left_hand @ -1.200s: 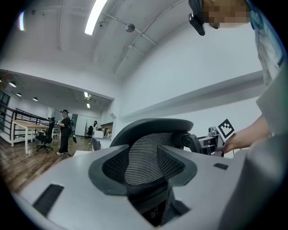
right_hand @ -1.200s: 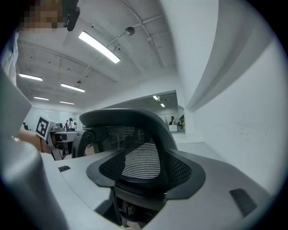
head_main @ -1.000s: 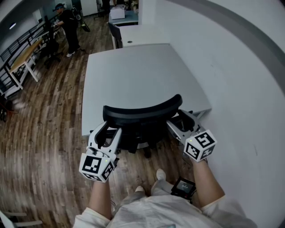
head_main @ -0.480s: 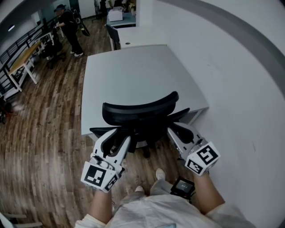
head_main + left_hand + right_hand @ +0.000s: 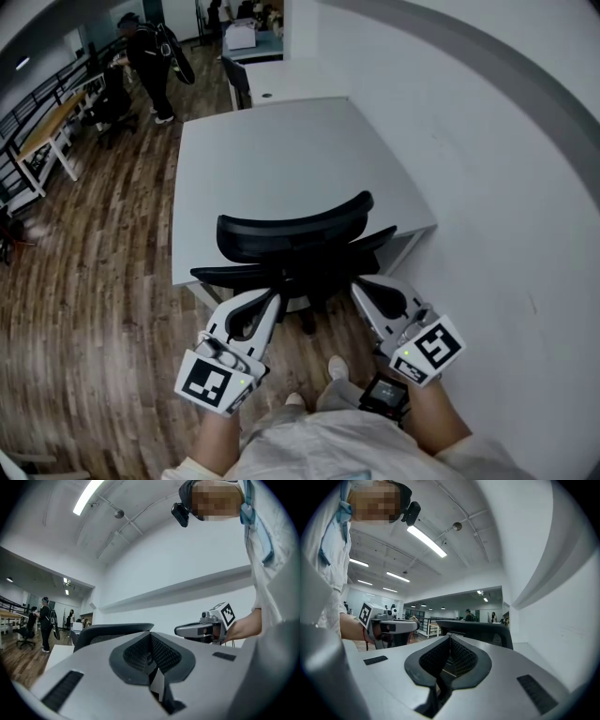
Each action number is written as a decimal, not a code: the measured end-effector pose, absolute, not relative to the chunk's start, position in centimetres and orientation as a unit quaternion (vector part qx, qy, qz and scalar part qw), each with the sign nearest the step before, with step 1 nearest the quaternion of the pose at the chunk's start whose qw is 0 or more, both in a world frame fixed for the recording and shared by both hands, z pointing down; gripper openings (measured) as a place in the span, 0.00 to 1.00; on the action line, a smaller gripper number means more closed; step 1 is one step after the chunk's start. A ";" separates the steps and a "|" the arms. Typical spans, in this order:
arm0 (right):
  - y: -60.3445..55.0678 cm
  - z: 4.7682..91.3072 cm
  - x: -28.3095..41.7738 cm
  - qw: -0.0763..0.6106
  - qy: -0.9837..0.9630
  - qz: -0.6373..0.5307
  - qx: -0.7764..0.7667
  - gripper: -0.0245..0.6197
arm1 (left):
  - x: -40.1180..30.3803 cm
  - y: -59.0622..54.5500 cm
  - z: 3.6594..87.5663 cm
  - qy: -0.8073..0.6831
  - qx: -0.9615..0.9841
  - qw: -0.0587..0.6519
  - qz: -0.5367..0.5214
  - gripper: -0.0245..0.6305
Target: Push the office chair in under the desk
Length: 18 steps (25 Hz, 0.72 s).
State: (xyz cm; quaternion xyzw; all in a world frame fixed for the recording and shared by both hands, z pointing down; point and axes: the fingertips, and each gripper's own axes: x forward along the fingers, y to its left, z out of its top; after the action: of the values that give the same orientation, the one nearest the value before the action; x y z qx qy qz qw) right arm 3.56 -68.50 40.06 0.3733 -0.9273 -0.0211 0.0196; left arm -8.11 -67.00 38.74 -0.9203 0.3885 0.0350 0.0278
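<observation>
Both sets of jaws are pinched tight together with nothing in them, and they've only just been closing. So the left gripper (image 5: 272,300) and the right gripper (image 5: 360,289) sit side by side, pointing level. The office chair (image 5: 295,234) is right ahead of the tips, its dark base showing in the gap between the two. As far as I can tell neither gripper is actually touching it. The chair's curved black backrest (image 5: 480,631) sits over the near edge of the desk (image 5: 281,150), with the seat tucked under that edge. From either gripper's camera the backrest is simply the dark band just past the closed jaws.

The desk is a plain pale grey slab stretching away beyond the chair. Off to the right of the right jaws it's all white wall (image 5: 506,216) with a grey band curving across it, and the desk's far-right corner sits close to it. Left of the left jaws is brown wood-plank floor (image 5: 94,272). Well past the desk there's a second white desk (image 5: 286,75) with another dark chair (image 5: 241,80) beside it. Farther off to the left, a person in dark clothes (image 5: 150,52) stands near a wooden-topped table (image 5: 47,117) and a black railing (image 5: 33,98). Overhead it's a white ceiling with a strip light (image 5: 426,541) and exposed pipes. Below and behind the jaws you can see the wearer's white shoe (image 5: 337,367) on the planks.
</observation>
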 end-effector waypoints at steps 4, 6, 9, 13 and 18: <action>-68.1 40.3 3.2 0.026 -0.928 -0.023 0.372 0.09 | -8.2 -66.7 38.9 0.383 -0.923 0.025 0.038 0.04; -68.0 40.4 3.1 0.026 -0.928 -0.021 0.371 0.09 | -8.1 -66.6 38.9 0.381 -0.924 0.022 0.037 0.04; -68.0 40.6 3.1 0.025 -0.929 -0.020 0.369 0.09 | -8.0 -66.6 39.2 0.380 -0.924 0.015 0.036 0.04; -68.1 40.5 3.0 0.026 -0.930 -0.021 0.365 0.09 | -7.8 -66.6 39.4 0.374 -0.926 0.012 0.039 0.04; -68.3 40.5 2.8 0.027 -0.931 -0.021 0.362 0.09 | -7.7 -66.8 39.5 0.371 -0.928 0.006 0.040 0.04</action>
State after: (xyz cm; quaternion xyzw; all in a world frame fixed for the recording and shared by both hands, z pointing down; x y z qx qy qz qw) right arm 2.85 -68.34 40.47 0.3624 -0.9314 -0.0211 0.0271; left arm -7.72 -66.85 39.50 -0.9279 0.3707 0.0399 0.0065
